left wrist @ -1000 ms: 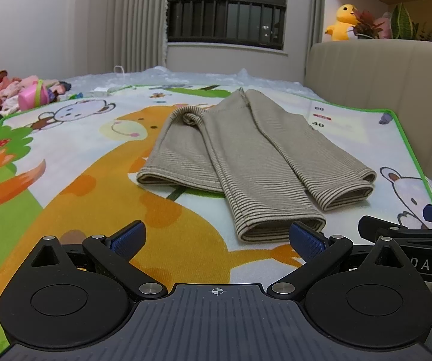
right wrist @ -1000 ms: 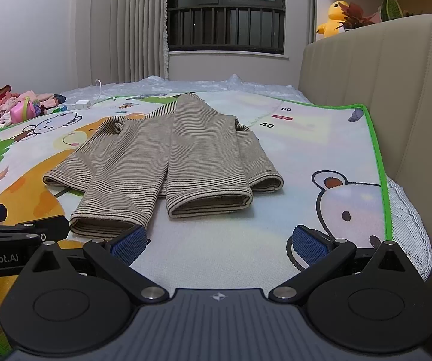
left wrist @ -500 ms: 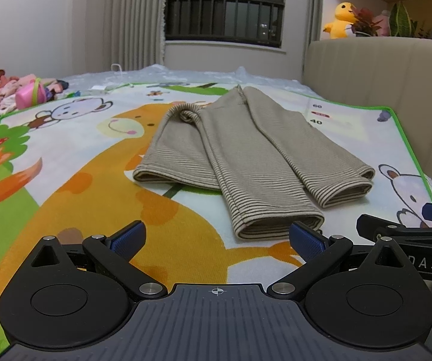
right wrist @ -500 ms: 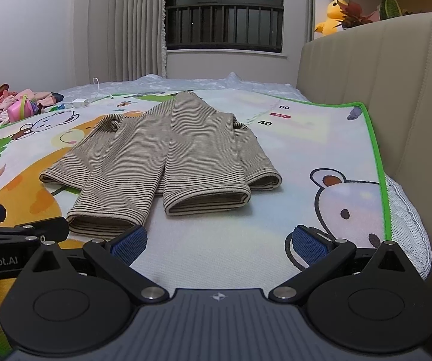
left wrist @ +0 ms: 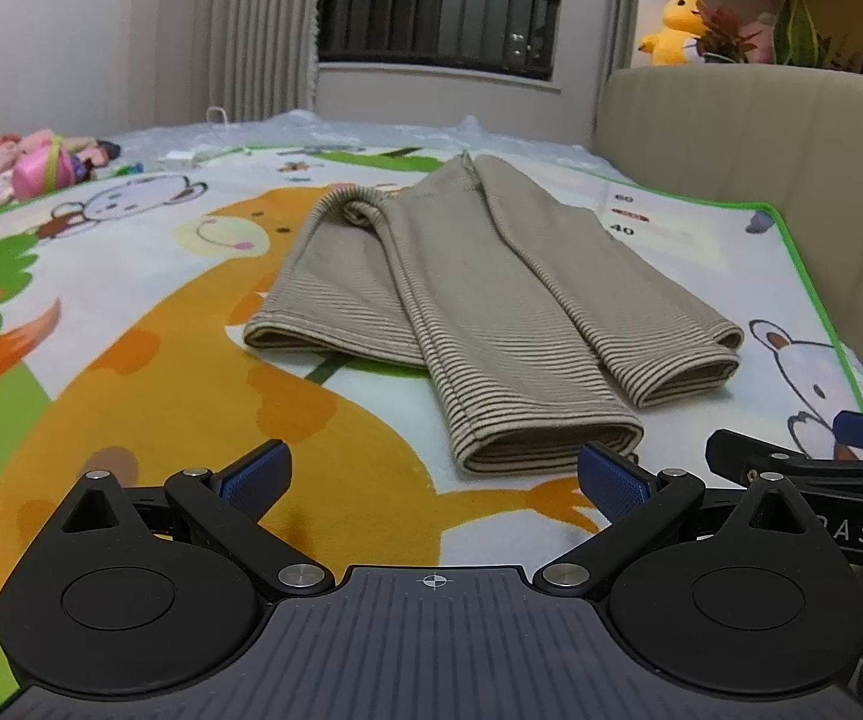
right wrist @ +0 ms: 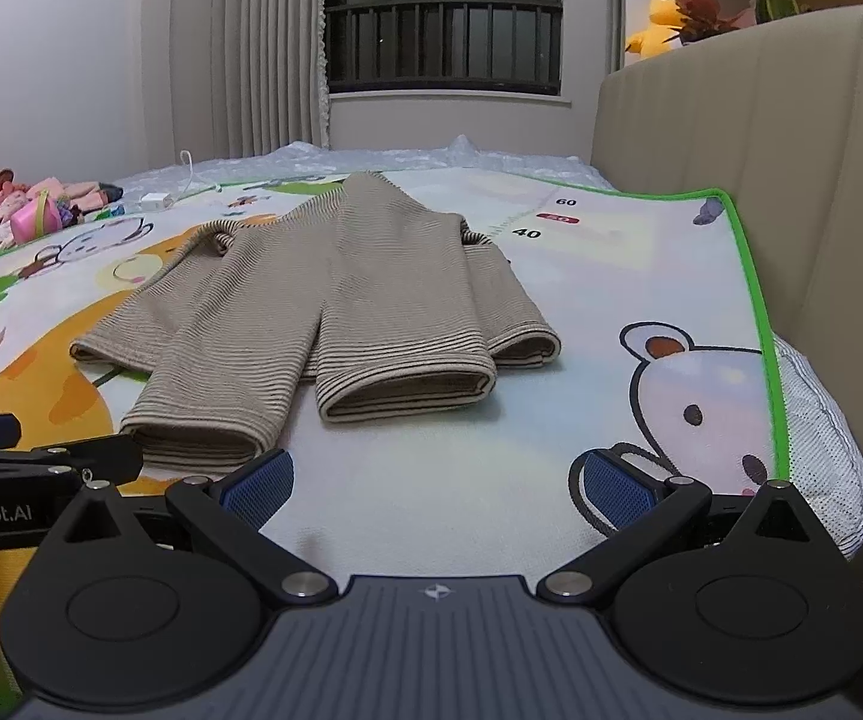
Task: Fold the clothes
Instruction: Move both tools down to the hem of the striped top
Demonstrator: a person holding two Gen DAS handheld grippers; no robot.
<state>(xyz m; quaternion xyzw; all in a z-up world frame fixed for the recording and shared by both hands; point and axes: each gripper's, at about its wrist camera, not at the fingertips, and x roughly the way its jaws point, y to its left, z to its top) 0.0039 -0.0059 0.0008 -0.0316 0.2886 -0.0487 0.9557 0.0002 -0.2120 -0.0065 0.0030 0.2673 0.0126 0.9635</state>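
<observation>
The striped garment [left wrist: 479, 312] lies flat mid-mat [left wrist: 131, 396], sleeves folded toward the camera; soft, light knit, likely to sag, best pinched at the near cuffs. Left gripper [left wrist: 431, 474] and right gripper [right wrist: 437, 480] hover just short, jaws wide, empty. The headboard [right wrist: 791, 192] crowds the right; open mat lies left.

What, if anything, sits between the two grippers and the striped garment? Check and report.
Nothing visible stands in the way. The left gripper and right gripper are both open, low over the play mat, with only bare mat between their fingertips and the near cuffs of the striped garment. The clothes pile lies far off to the left.
</observation>
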